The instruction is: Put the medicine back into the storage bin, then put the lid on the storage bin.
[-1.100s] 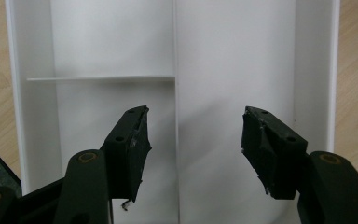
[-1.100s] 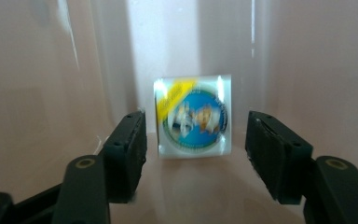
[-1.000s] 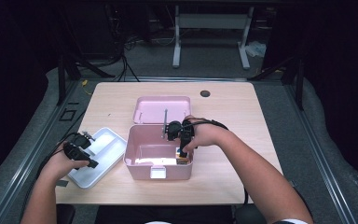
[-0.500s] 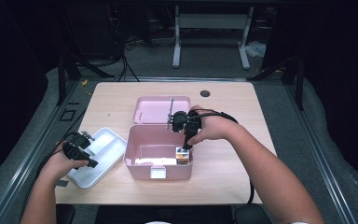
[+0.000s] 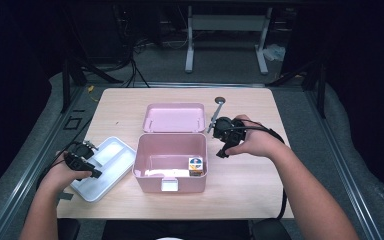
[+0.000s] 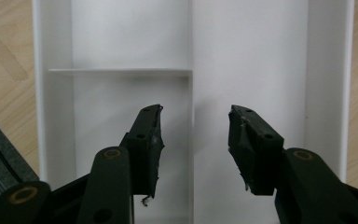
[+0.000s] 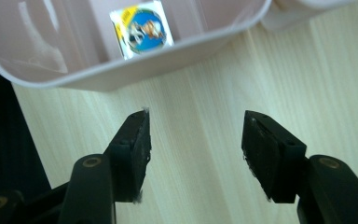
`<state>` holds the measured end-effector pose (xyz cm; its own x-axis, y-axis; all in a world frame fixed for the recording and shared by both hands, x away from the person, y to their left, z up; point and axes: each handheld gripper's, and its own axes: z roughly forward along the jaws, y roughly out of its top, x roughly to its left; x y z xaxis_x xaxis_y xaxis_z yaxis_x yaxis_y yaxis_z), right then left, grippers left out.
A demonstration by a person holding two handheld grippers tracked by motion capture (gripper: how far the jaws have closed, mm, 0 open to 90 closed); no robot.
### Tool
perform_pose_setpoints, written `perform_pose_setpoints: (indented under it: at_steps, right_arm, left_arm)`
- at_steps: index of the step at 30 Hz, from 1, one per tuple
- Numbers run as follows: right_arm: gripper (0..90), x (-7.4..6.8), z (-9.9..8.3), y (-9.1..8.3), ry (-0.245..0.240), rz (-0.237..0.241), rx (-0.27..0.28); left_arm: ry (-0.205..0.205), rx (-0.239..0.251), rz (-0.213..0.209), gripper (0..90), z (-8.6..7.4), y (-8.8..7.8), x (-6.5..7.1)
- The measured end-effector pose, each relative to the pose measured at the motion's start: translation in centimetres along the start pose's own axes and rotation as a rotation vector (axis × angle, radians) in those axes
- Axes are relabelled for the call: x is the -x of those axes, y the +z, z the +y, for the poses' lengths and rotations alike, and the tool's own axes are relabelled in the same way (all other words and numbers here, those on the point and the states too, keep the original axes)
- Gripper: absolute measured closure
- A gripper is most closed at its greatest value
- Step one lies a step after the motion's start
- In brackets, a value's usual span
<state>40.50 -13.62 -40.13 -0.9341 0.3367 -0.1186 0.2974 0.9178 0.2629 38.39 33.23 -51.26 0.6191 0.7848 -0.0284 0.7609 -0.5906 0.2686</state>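
Grippers first: the right gripper [image 5: 220,134], held in the person's right hand, hangs over bare tabletop just beside the right wall of the pink box [image 5: 170,179], jaws apart with nothing between them. The left gripper [image 5: 82,159] sits over the white tray [image 5: 111,165] at the table's left front; its jaws have just been closing, yet they stand apart astride the tray's central divider without pressing it.

Inside the pink box, a small printed carton [image 5: 195,165] stands in the near right corner, beside a white strip along the front wall. The right gripper view looks over the box rim onto the carton's blue and yellow top. The box lid [image 5: 174,117] lies flat behind the box, and a thin metal rod [image 5: 214,116] lies just right of it.

Judging by this, the carton is already placed, and the left hand is about to take the tray. The next move calls for a firm pinch on the thin divider and a level lift.

The wooden table [image 5: 250,190] stands on grey carpet, with a dark room and metal frame legs behind.
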Motion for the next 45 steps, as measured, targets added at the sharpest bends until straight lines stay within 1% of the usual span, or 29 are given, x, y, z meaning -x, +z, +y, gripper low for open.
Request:
perform_pose_setpoints:
  at_steps: [2, 4, 6, 7, 8, 10, 12, 13, 16, 19, 20, 21, 22, 23, 24, 26, 28, 29, 30, 32, 33, 34, 35, 36, 38, 39, 41, 44, 45]
  right_arm:
    - [41.8, 0.1, -0.9, 0.8, 0.026, 0.0, -0.001]
    - [41.8, 0.0, -1.7, 1.6, 0.046, -0.01, 0.002]
    - [41.8, -0.2, -2.3, 2.5, 0.08, -0.002, 0.007]
    - [41.9, -0.3, -2.7, 2.9, 0.086, -0.013, 0.009]
    - [42.1, -0.4, -2.9, 3.3, 0.107, -0.009, 0.01]
    - [42.3, -0.6, -3.4, 4.3, 0.137, 0.006, 0.011]
    - [42.6, -0.8, -3.7, 5.1, 0.152, -0.002, 0.016]
    - [42.9, -0.9, -3.9, 5.4, 0.171, -0.002, 0.022]
    - [43.6, -1.0, -4.4, 6.2, 0.213, -0.003, 0.042]
    - [44.1, -1.1, -4.8, 6.8, 0.241, -0.014, 0.047]
    - [44.1, -1.2, -5.0, 6.8, 0.245, -0.025, 0.05]
    - [44.2, -1.2, -5.2, 6.8, 0.255, -0.019, 0.057]
    - [44.2, -1.4, -5.3, 6.8, 0.269, -0.029, 0.073]
    - [44.3, -1.5, -5.5, 6.9, 0.287, -0.026, 0.091]
    - [44.3, -1.7, -5.7, 6.9, 0.288, -0.042, 0.099]
    - [44.3, -2.0, -6.0, 7.1, 0.302, -0.045, 0.114]
    - [44.3, -2.2, -6.1, 7.5, 0.311, -0.044, 0.126]
    - [44.5, -2.3, -6.3, 7.6, 0.314, -0.04, 0.132]
    - [44.5, -2.4, -6.3, 7.8, 0.325, -0.045, 0.142]
    - [44.5, -2.5, -6.5, 8.1, 0.332, -0.034, 0.152]
    - [44.5, -2.5, -6.6, 8.2, 0.331, -0.046, 0.145]
    - [44.5, -2.5, -6.6, 8.4, 0.34, -0.041, 0.146]
    - [44.4, -2.5, -6.7, 8.5, 0.331, -0.051, 0.136]
    - [44.4, -2.5, -6.8, 8.7, 0.332, -0.044, 0.139]
    - [44.4, -2.7, -6.9, 8.9, 0.338, -0.056, 0.125]
    - [44.4, -2.7, -7.0, 9.0, 0.337, -0.054, 0.123]
    - [44.4, -2.8, -7.1, 9.2, 0.331, -0.067, 0.129]
    - [44.5, -2.9, -7.2, 9.4, 0.326, -0.06, 0.132]
    - [44.6, -3.0, -7.2, 9.5, 0.331, -0.061, 0.131]
  left_arm:
    - [-0.004, -0.006, -0.011, 60.4, 0.2, 0.2, 0.1]
    - [-0.002, -0.01, -0.007, 62.6, 0.4, 0.2, 0.2]
    - [0.001, -0.007, 0.004, 64.7, 0.7, 0.1, 0.2]
    - [0.003, -0.012, 0.006, 66.8, 0.8, 0.1, 0.2]
    - [0.009, -0.021, 0.007, 68.5, 0.9, 0.1, 0.2]
    - [0.01, -0.027, 0.003, 70.0, 1.1, 0.2, 0.2]
    - [0.007, -0.037, -0.005, 72.5, 1.2, 0.4, 0.2]
    - [0.007, -0.041, -0.011, 73.3, 1.2, 0.5, 0.2]
    - [0.003, -0.051, -0.015, 76.7, 1.4, 0.5, 0.0]
    - [0.007, -0.063, -0.014, 79.3, 1.6, 0.5, -0.1]
    - [0.005, -0.06, -0.013, 81.1, 1.6, 0.4, -0.1]
    - [0.002, -0.06, -0.017, 82.6, 1.6, 0.2, -0.3]
    - [0.002, -0.06, -0.017, 83.5, 1.6, 0.2, -0.3]
    - [0.002, -0.067, -0.018, 84.0, 1.7, 0.2, -0.3]
    - [0.003, -0.074, -0.017, 84.3, 1.7, 0.2, -0.3]
    - [0.004, -0.089, -0.017, 85.2, 1.9, 0.3, -0.3]
    - [0.01, -0.101, -0.015, 86.2, 2.2, 0.4, -0.4]
    - [0.01, -0.117, -0.016, 86.4, 2.3, 0.5, -0.4]
    - [0.008, -0.122, -0.015, 86.6, 2.4, 0.6, -0.3]
    - [0.009, -0.136, -0.017, 87.4, 2.7, 0.7, -0.4]
    - [0.012, -0.141, -0.021, 87.4, 2.8, 0.8, -0.5]
    - [0.006, -0.139, -0.023, 87.5, 2.9, 0.9, -0.6]
    - [0.005, -0.143, -0.027, 88.1, 3.0, 1.1, -0.6]
    - [0.003, -0.144, -0.032, 88.1, 3.0, 1.2, -0.7]
    - [0.006, -0.157, -0.037, 88.1, 3.2, 1.3, -0.8]
    - [0.005, -0.157, -0.037, 88.0, 3.2, 1.4, -0.7]
    - [0.01, -0.172, -0.035, 88.1, 3.3, 1.5, -0.8]
    - [0.018, -0.185, -0.029, 88.1, 3.5, 1.8, -0.7]
    - [0.014, -0.186, -0.027, 88.1, 3.6, 1.8, -0.6]
